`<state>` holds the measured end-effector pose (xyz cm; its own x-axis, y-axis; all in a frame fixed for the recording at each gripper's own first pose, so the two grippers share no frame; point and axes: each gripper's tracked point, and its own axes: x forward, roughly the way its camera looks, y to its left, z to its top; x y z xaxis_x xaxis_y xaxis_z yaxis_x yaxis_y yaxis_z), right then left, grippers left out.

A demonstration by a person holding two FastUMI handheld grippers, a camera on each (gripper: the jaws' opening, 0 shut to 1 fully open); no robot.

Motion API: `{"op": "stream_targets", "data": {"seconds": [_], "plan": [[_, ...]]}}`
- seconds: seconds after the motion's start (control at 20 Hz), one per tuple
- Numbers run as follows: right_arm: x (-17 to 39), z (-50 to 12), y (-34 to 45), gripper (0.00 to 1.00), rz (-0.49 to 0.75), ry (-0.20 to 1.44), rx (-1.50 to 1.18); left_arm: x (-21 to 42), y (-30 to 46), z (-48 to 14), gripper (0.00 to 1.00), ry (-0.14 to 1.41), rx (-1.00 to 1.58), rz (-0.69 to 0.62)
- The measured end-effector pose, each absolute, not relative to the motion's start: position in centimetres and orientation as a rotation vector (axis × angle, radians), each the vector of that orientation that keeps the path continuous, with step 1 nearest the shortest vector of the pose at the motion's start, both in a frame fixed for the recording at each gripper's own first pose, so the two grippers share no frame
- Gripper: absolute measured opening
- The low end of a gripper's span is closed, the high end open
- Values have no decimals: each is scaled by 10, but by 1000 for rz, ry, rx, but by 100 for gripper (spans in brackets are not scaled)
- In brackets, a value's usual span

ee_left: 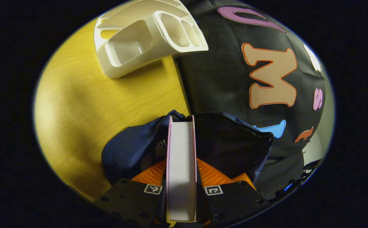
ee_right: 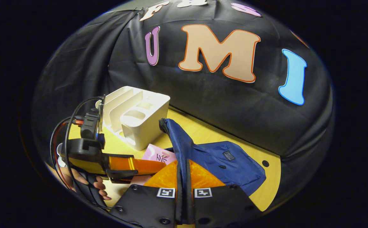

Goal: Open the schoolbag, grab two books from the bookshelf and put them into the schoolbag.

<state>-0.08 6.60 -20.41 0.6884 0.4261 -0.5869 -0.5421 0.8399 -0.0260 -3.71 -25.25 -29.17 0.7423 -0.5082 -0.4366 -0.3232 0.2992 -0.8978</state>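
A book (ee_left: 181,164) with a pink cover and white page edge stands on edge between my left gripper's (ee_left: 181,186) fingers, which are shut on it. It hangs over the open mouth of the navy schoolbag (ee_left: 231,142). In the right gripper view, my right gripper (ee_right: 182,186) is shut on the bag's zipper edge (ee_right: 177,139) and holds that flap up. The rest of the schoolbag (ee_right: 228,161) lies flat on the table. There the left gripper (ee_right: 133,166) reaches in from the left with the pink book (ee_right: 157,155). The white bookshelf (ee_left: 139,41) (ee_right: 136,114) stands behind, its slots bare.
The yellow wooden table (ee_left: 85,110) (ee_right: 209,133) runs up to the black cloth wall right behind the bag. A hand (ee_right: 98,186) grips the left gripper's handle, with cables looping above it. A small round hole (ee_right: 265,163) sits in the tabletop right of the bag.
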Motion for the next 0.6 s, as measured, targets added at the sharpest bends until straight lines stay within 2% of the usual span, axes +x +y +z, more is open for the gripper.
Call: {"op": "stream_targets", "data": {"seconds": [0.25, 0.6], "plan": [[-1, -202, 66, 8, 558, 599, -202, -31, -284, -308, 37, 817, -1253, -197], [-2, -200, 65, 10, 562, 587, -213, -23, -313, -323, 53, 856, -1183, -221]]}}
